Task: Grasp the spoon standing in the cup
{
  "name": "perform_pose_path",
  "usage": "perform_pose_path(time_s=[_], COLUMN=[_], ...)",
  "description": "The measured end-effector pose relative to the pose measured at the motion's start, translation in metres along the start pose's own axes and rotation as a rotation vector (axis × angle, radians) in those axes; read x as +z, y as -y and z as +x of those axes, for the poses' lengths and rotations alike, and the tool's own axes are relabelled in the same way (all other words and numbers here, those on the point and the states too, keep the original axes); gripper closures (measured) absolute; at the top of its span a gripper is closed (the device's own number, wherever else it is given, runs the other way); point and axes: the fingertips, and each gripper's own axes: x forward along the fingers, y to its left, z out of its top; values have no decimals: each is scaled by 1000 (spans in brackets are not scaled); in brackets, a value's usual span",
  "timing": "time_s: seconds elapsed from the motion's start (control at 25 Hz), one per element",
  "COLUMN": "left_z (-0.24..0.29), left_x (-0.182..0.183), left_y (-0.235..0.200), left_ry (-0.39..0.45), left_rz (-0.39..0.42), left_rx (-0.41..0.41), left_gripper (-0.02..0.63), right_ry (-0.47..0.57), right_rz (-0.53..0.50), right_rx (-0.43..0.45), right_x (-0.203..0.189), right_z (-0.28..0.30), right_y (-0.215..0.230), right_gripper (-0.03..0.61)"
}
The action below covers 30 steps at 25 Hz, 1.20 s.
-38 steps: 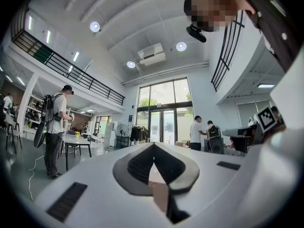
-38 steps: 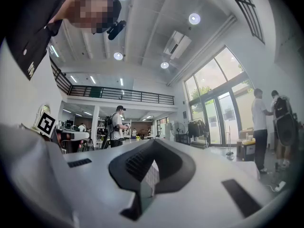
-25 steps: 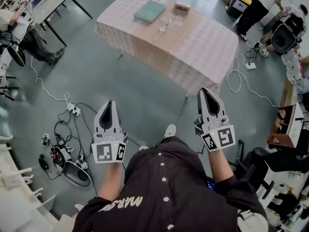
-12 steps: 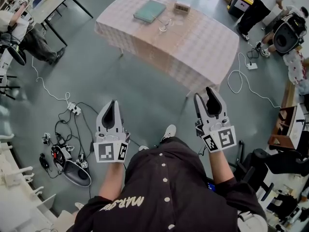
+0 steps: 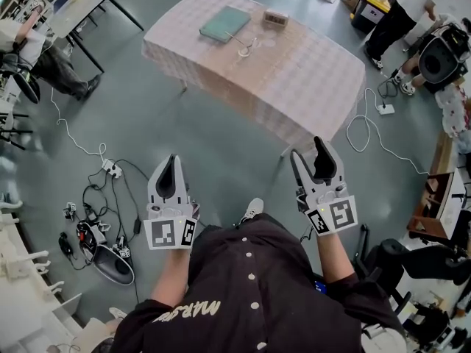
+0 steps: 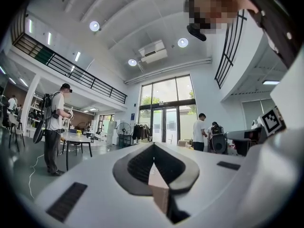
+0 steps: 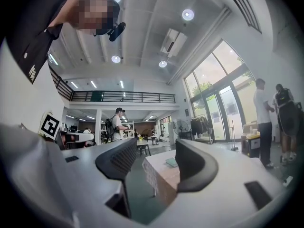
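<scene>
From my head view the cup (image 5: 245,50) and its spoon (image 5: 234,38) on the table (image 5: 309,79) are too small to tell apart. In my right gripper view, one jaw hides part of the table.

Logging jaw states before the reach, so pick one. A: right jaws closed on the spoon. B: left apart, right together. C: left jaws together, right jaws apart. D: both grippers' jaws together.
C: the left gripper shows its jaws meeting; the right gripper has just been opening, its jaws apart with nothing between them.

Lab hall: floor cables (image 5: 112,169), mezzanine (image 6: 71,68)
</scene>
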Motion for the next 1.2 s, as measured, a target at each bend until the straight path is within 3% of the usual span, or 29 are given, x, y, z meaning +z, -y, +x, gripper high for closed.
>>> perform_pose_path(time_s=[0.32,0.72,1.2], left_z=[22,69,178], left_x=[-3,-17,-18], left_y=[24,0,-61], left_ry=[-15,-24,-17], left_rz=[2,-12,-49], left_rx=[-1,-14,-54], left_gripper=[604,604,604], right_ry=[-12,-46,-17], right_rz=[6,1,-33], right_rx=[25,13,-33], right_x=[-4,-25,-16], right_z=[10,50,167], right_y=[30,43,67], right_gripper=[334,341,345])
